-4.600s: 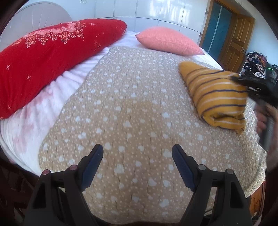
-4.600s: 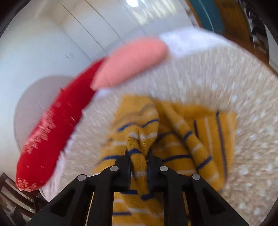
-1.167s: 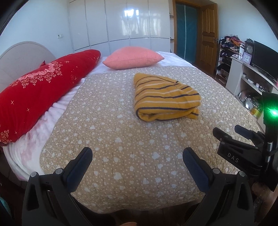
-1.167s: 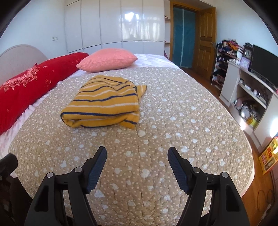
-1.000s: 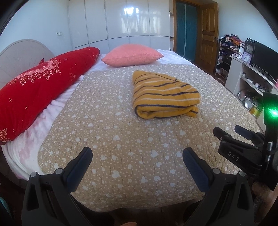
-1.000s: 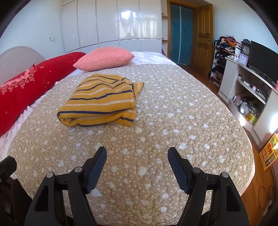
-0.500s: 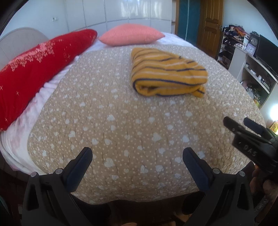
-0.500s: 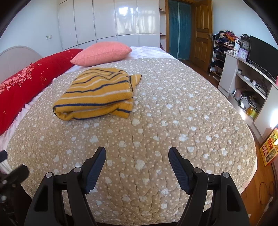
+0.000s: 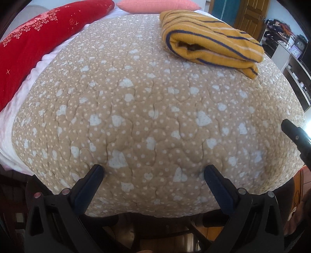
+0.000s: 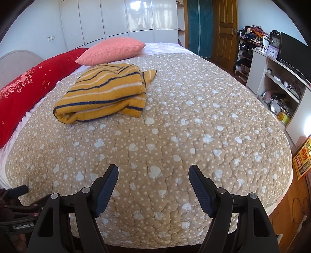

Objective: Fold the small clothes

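Note:
A folded mustard-yellow sweater with navy and white stripes (image 9: 210, 46) (image 10: 105, 91) lies on the tan heart-print quilt (image 9: 147, 109) (image 10: 184, 120), toward the head of the bed. My left gripper (image 9: 153, 172) is open and empty, tilted steeply down, its fingertips close to or just touching the quilt near the foot edge. Beside it, my right gripper (image 10: 153, 172) hangs open and empty above the quilt's near part, well short of the sweater. A black part of the right tool (image 9: 297, 136) shows at the left view's right edge.
A long red pillow (image 10: 29, 87) lies along the left side and a pink pillow (image 10: 112, 48) at the head. White wardrobes (image 10: 126, 17) and a wooden door (image 10: 225, 29) stand behind. Shelving with a clock and a TV (image 10: 279, 64) lines the right wall.
The left gripper has sunk and tipped downward toward the quilt's foot edge, so the sweater now sits near the top of its view. The right gripper lowered slightly. Both stayed open.

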{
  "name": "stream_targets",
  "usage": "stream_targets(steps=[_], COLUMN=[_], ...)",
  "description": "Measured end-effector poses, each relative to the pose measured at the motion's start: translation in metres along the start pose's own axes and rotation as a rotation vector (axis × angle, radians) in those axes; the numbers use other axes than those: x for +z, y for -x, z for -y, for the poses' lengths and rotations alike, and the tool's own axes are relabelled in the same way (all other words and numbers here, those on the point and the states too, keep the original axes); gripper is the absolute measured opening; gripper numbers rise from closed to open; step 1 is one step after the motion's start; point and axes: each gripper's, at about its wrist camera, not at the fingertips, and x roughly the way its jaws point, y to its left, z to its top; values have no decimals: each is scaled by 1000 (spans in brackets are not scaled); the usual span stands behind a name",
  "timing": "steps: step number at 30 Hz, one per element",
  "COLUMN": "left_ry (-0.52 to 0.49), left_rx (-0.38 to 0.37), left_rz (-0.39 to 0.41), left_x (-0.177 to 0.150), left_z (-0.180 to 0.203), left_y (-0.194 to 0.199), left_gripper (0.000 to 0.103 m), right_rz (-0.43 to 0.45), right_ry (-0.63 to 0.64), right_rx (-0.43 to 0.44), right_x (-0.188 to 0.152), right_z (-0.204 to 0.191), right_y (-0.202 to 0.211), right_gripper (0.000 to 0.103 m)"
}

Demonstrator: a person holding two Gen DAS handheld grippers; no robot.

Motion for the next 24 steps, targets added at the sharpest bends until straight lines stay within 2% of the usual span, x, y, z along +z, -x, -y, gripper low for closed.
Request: stream_targets(steps=[13, 24], left_ry=[33, 36], left_rx=[-11, -14], left_rz=[-25, -31], left_x=[-4, -3], left_z=[-5, -8], left_y=[-11, -21], left_gripper=[103, 103], right_rz=[-37, -58], right_ry=[52, 42], right_rx=[-3, -11], right_x=[-6, -11], right_z=[-10, -6], right_y=[-8, -14], right_gripper=[79, 79])
